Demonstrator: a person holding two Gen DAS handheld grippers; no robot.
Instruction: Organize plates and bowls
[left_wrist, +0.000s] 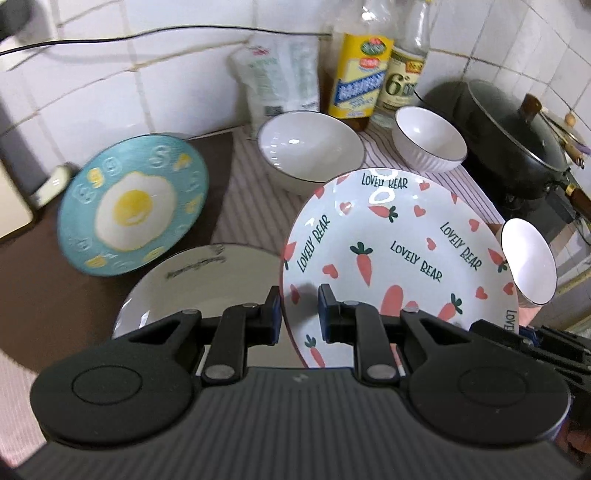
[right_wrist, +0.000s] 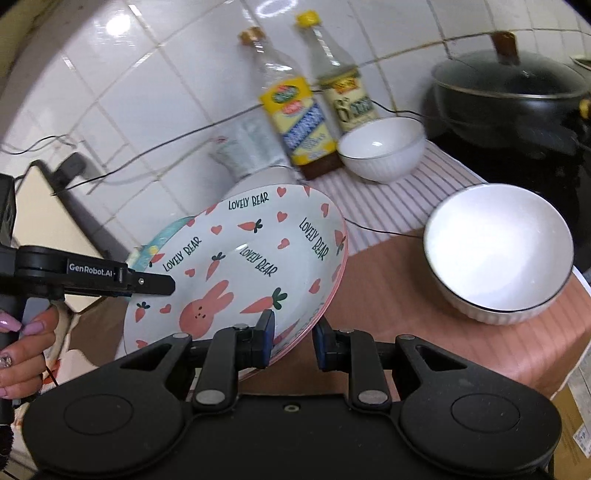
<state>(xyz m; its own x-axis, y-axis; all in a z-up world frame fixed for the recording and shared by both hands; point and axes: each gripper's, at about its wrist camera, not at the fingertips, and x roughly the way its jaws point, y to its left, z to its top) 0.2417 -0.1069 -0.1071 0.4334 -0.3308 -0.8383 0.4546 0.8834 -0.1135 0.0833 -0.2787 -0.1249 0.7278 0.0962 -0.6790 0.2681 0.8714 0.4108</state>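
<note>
The white "Lovely Bear" carrot plate (left_wrist: 399, 254) is lifted and tilted above the counter; it also shows in the right wrist view (right_wrist: 243, 266). My left gripper (left_wrist: 299, 314) straddles its near rim with a gap at the pads. My right gripper (right_wrist: 291, 341) straddles its opposite rim the same way. A blue fried-egg plate (left_wrist: 129, 206) and a white plate (left_wrist: 207, 280) lie to the left. A large bowl (left_wrist: 310, 147) and a small bowl (left_wrist: 428, 138) stand behind. Another white bowl (right_wrist: 498, 251) sits on the right.
Two bottles (left_wrist: 364, 70) and a white bag (left_wrist: 277, 77) stand against the tiled wall. A black lidded pot (left_wrist: 513, 136) sits on the stove at right. A striped cloth (left_wrist: 243, 206) covers the counter. A cable (right_wrist: 155, 147) runs along the wall.
</note>
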